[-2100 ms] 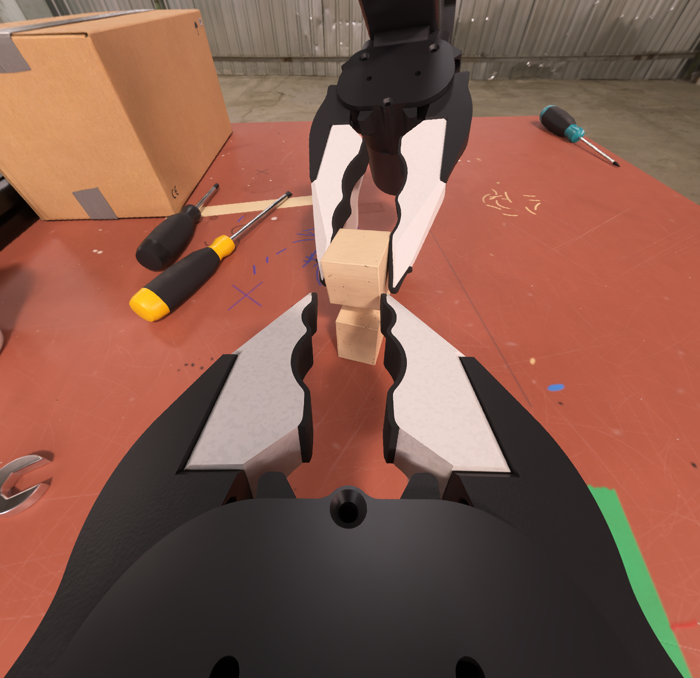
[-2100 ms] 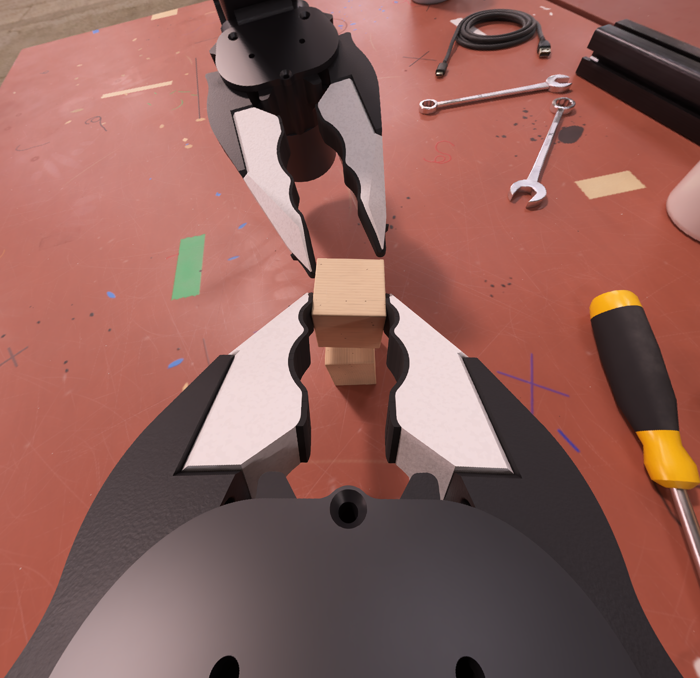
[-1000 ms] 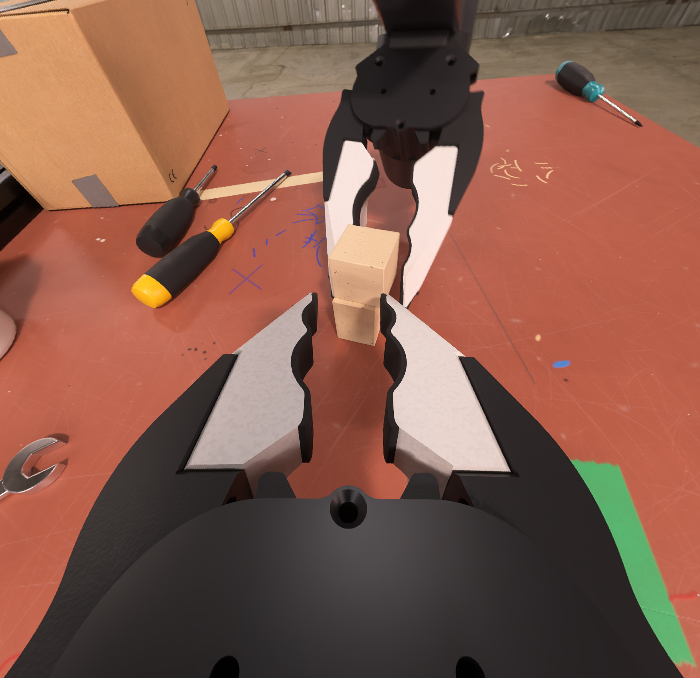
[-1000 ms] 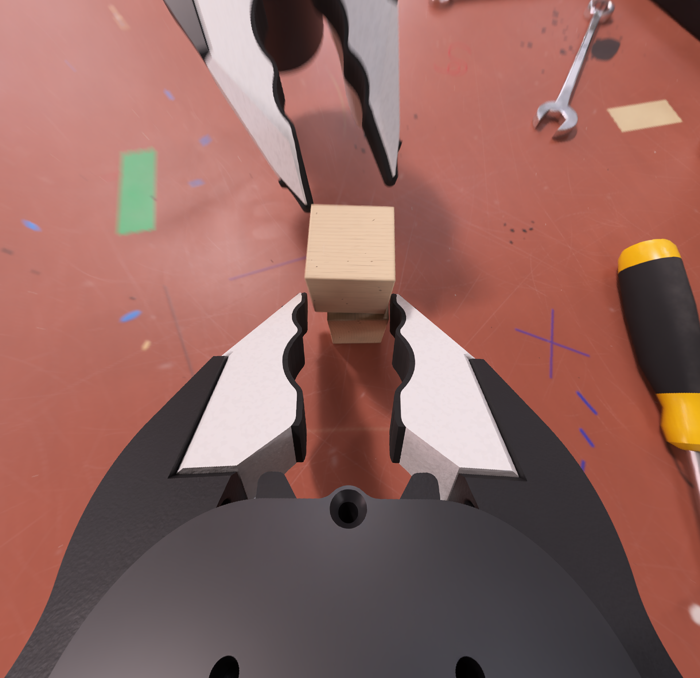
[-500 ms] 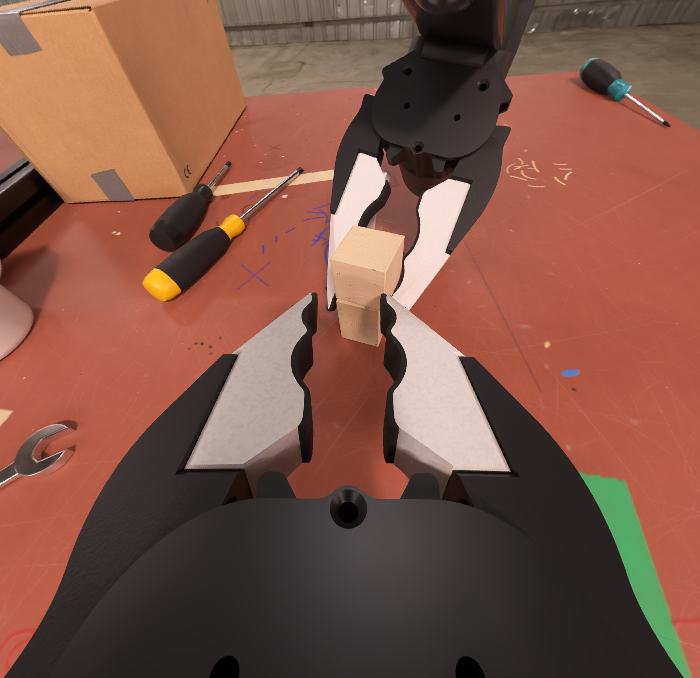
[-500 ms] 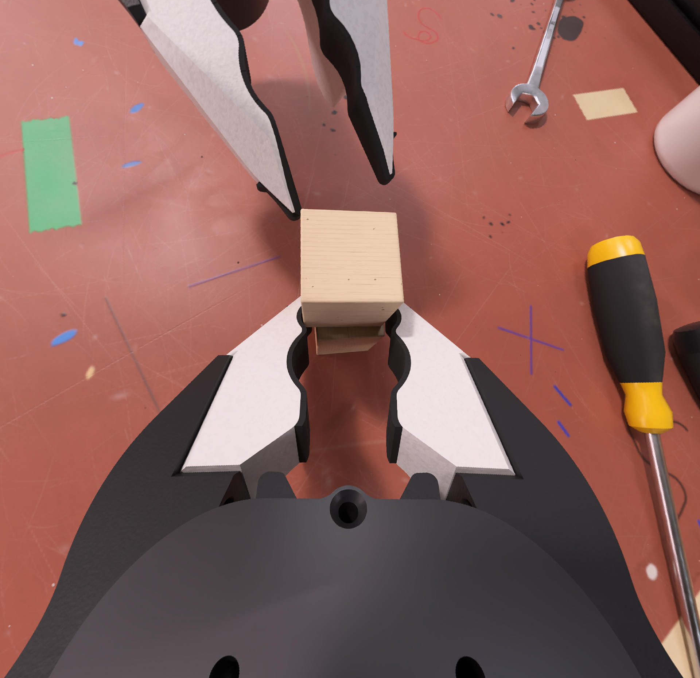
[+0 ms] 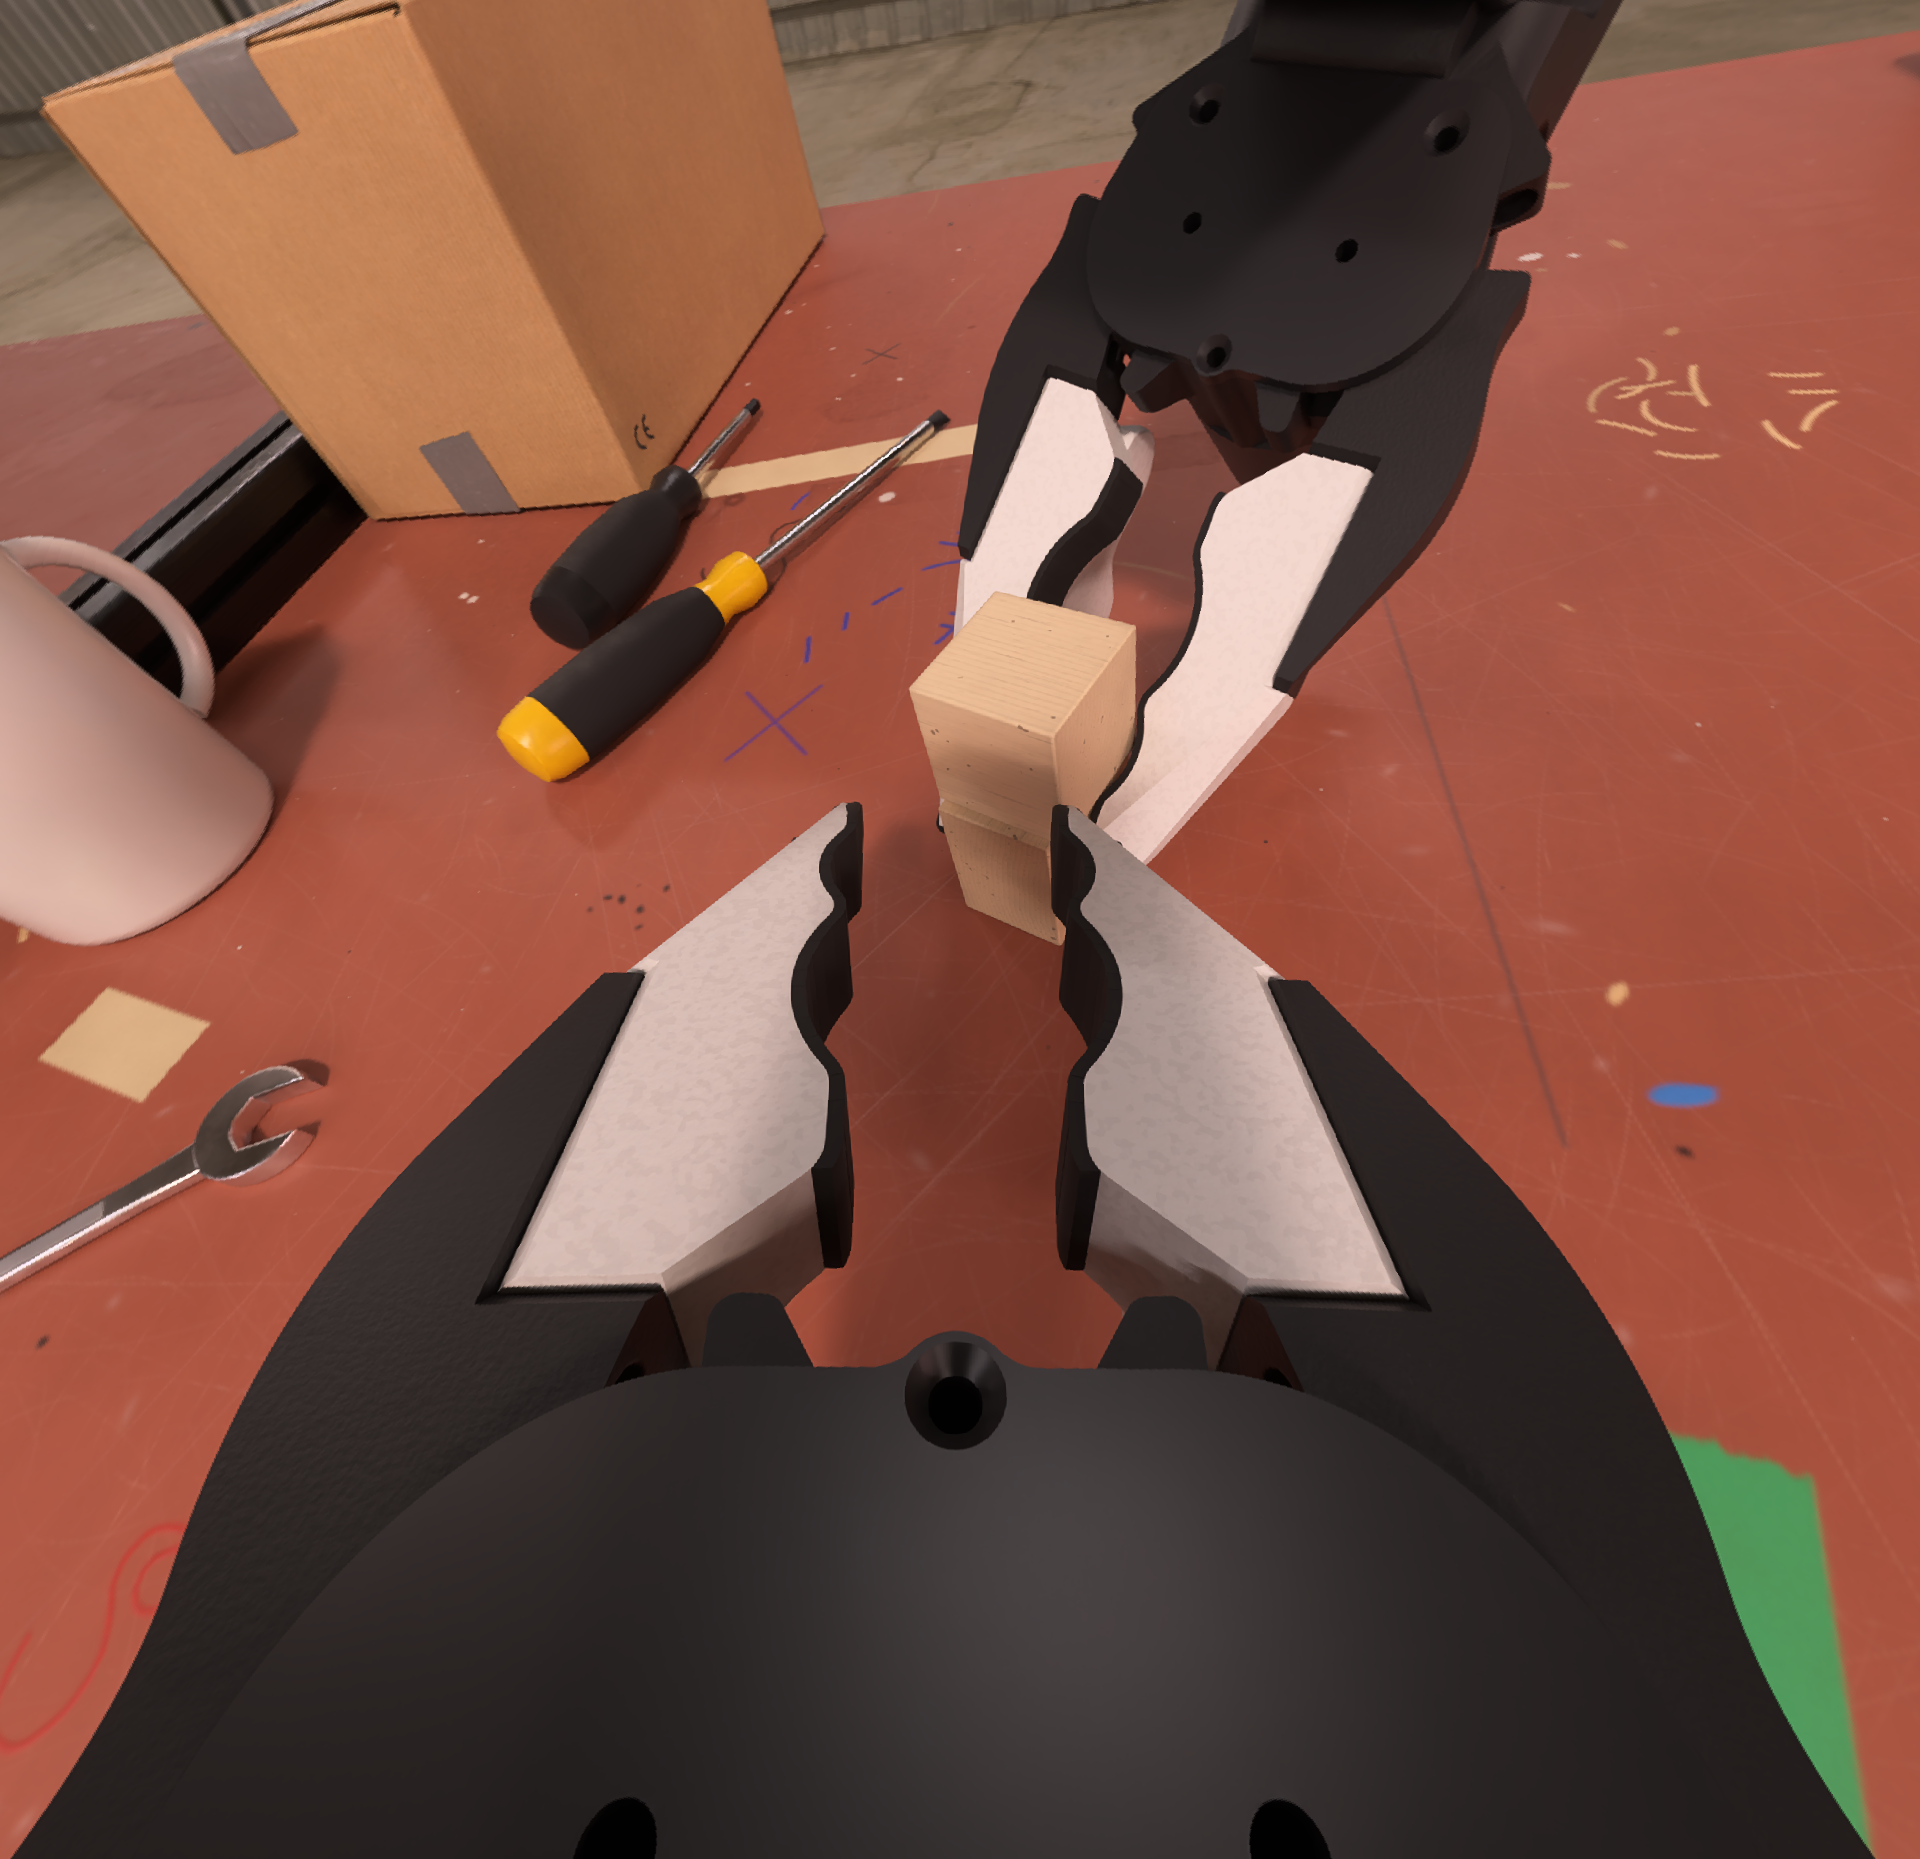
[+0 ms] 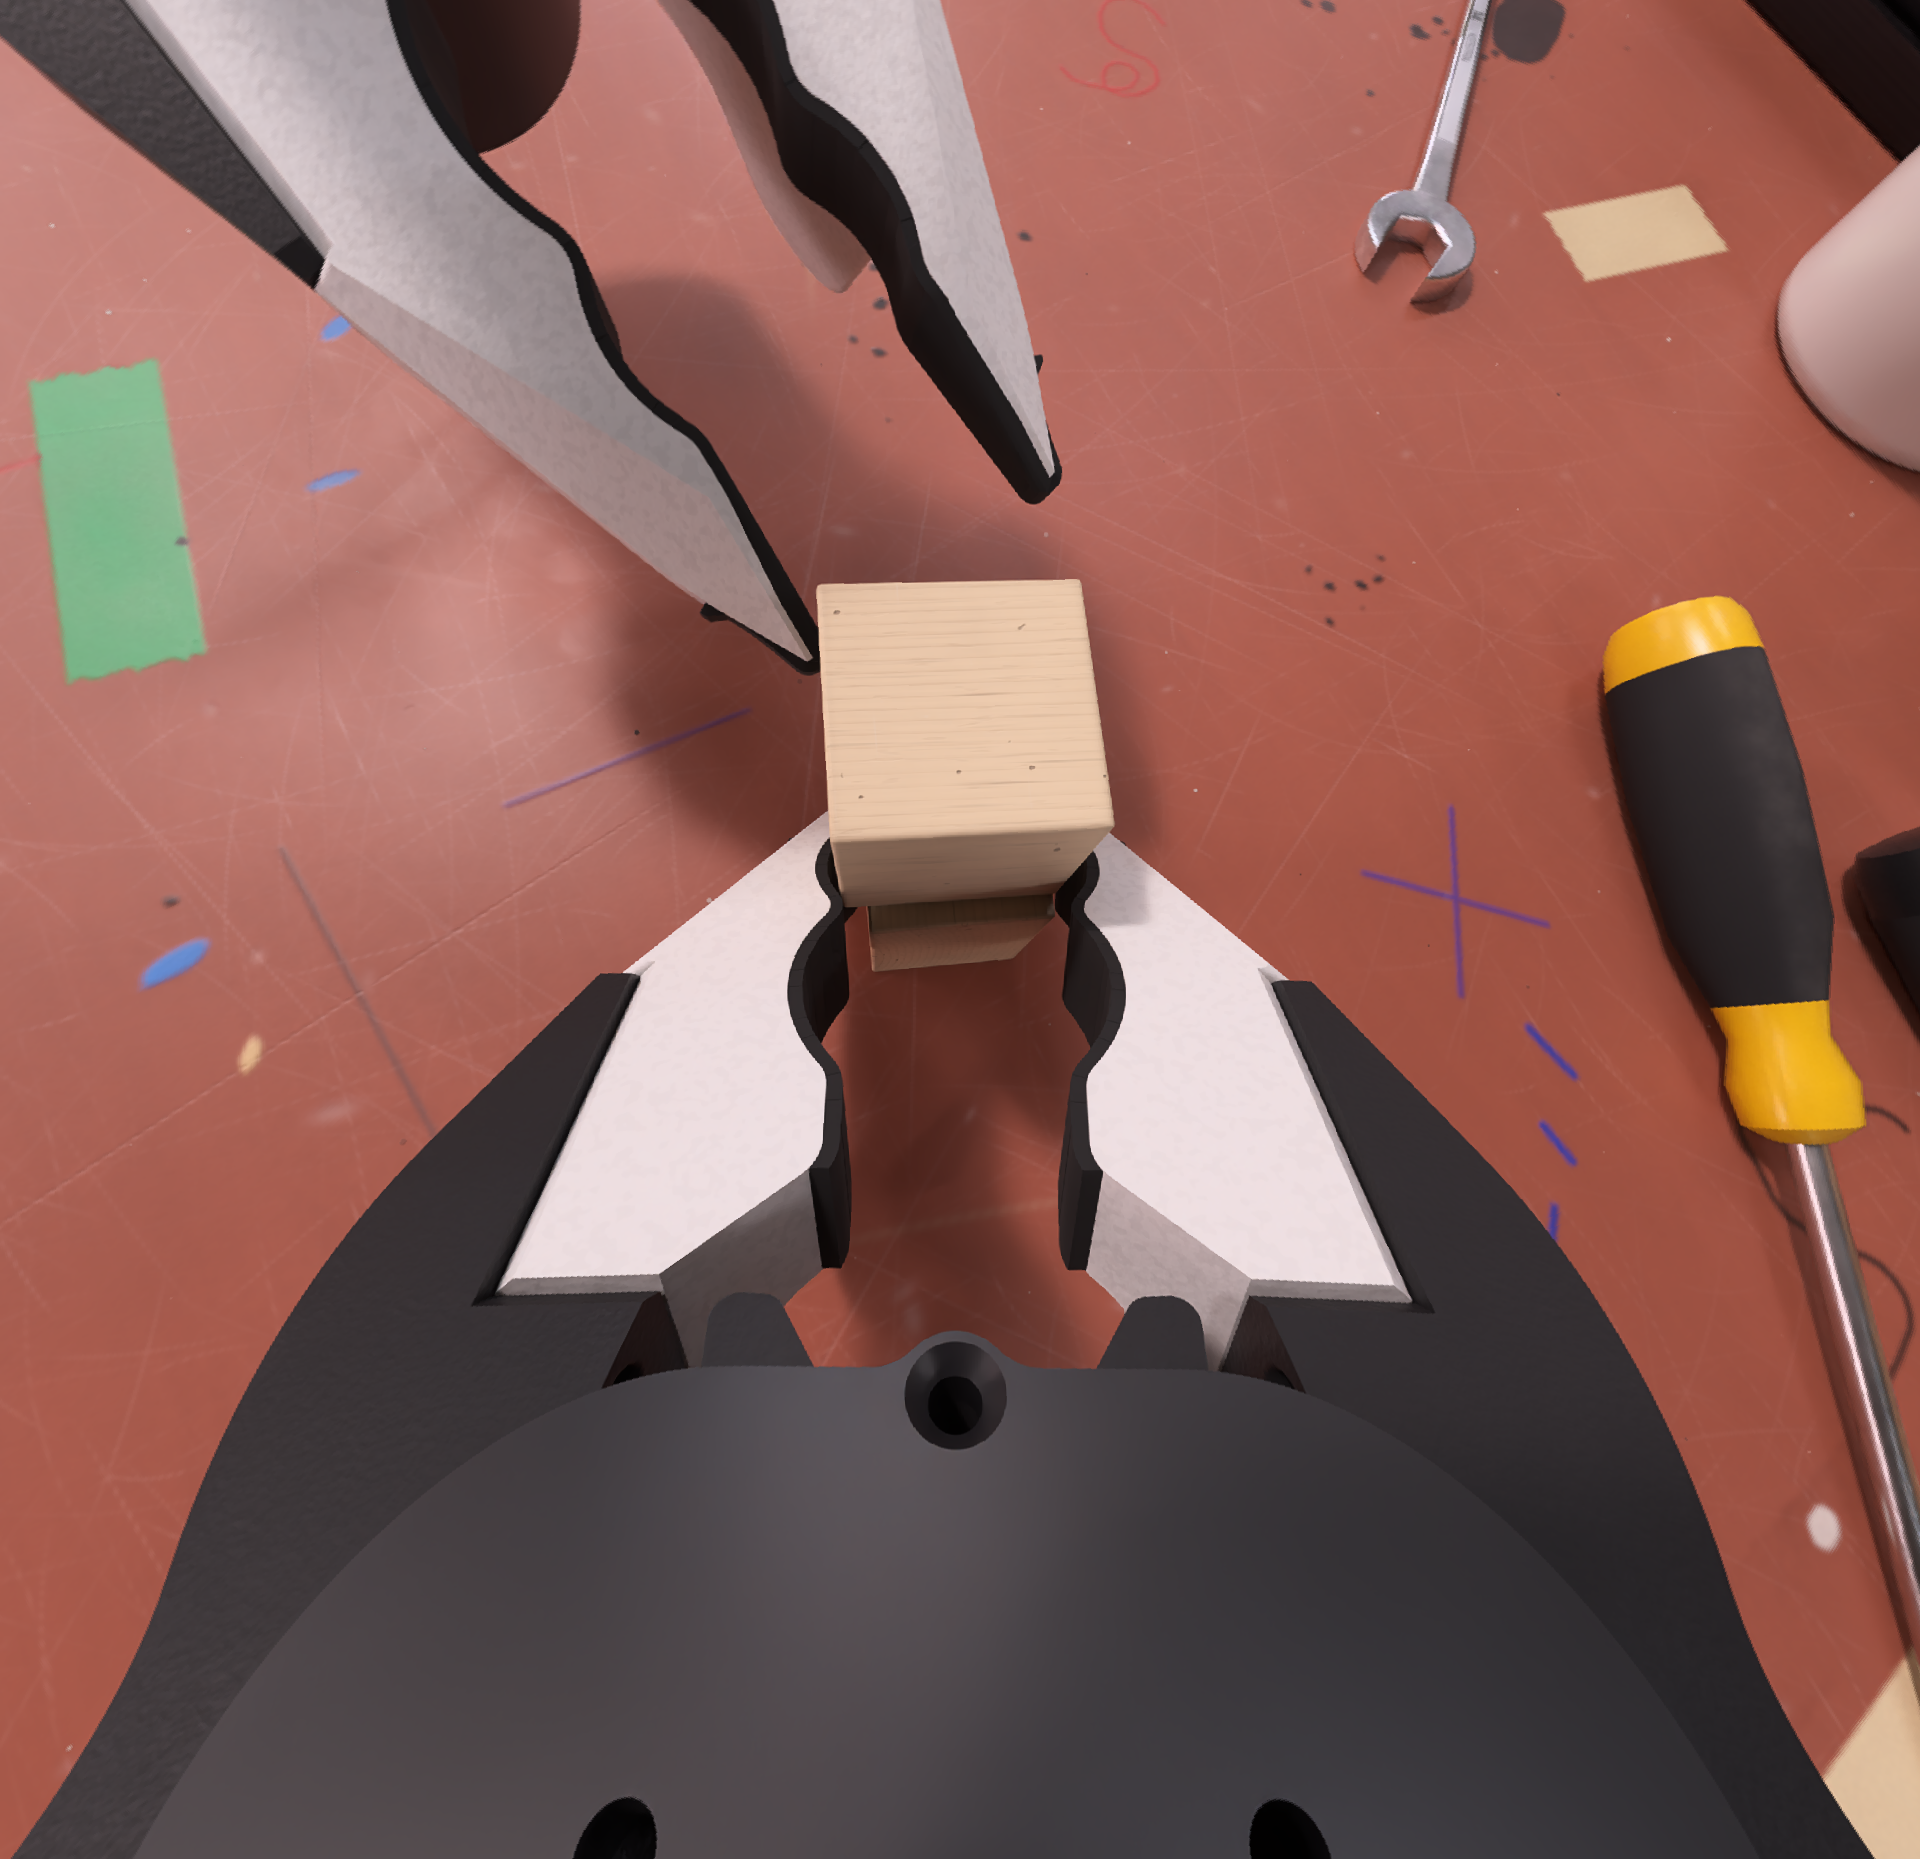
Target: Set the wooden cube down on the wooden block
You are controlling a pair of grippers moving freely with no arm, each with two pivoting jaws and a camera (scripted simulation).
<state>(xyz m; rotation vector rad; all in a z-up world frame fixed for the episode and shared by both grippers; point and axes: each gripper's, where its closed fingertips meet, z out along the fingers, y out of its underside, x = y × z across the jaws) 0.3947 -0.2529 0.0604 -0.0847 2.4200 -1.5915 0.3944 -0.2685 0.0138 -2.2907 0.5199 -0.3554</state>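
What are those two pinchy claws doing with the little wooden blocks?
They are stacking. The wooden cube sits on top of the smaller wooden block, which stands on the red table. The right gripper has its fingertips on either side of the cube, though it is hard to tell whether it is squeezing. The left gripper is open and empty, just beside the stack. Screwdrivers, wrenches, a pink mug and a cardboard box lie around untouched.

Bare table (image 7: 1558, 770) lies open to the right of the stacked cube (image 7: 1023, 692). To its left lie two screwdrivers (image 7: 634, 666), with a mug (image 7: 104, 770) and cardboard box (image 7: 468, 230) blocking beyond.
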